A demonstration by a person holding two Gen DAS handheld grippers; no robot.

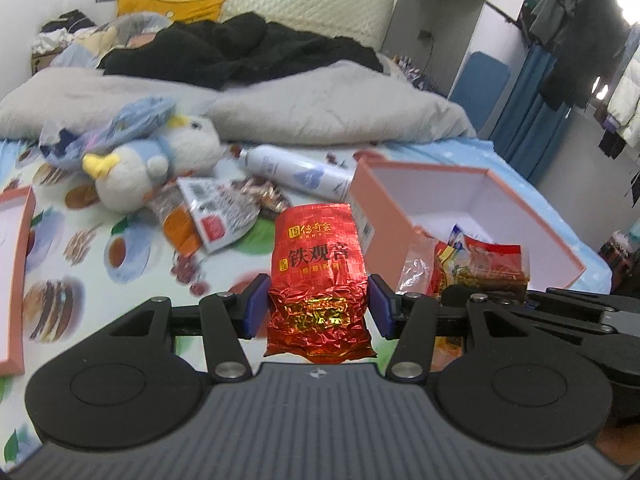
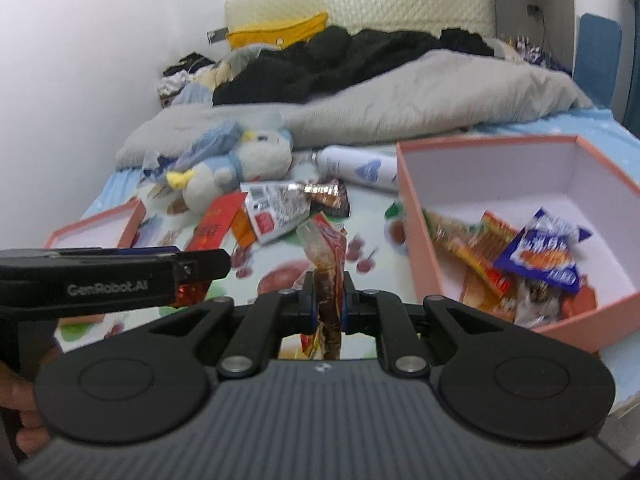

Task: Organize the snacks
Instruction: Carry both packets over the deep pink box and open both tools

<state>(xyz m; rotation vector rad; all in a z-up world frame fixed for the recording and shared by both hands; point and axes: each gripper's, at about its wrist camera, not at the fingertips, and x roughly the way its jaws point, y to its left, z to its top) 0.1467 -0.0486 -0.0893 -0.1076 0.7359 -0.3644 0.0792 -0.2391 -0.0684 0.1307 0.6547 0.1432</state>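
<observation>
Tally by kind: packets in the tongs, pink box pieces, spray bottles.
Packets held: 2, red foil tea packet in left tongs, clear snack packet in right tongs
Pink box pieces: 2, open box, lid
Spray bottle: 1
Total: 5

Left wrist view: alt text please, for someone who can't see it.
The left gripper is shut on a red foil tea packet above a bed, with an open pink box of snacks to its right and a plush toy behind.

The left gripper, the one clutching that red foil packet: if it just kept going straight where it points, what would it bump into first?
Probably the flower-printed bedsheet, close to the left wall of the pink cardboard box. The left gripper tilts downward, its fingers shut on the red foil tea packet. Depth is hard to judge here.
</observation>
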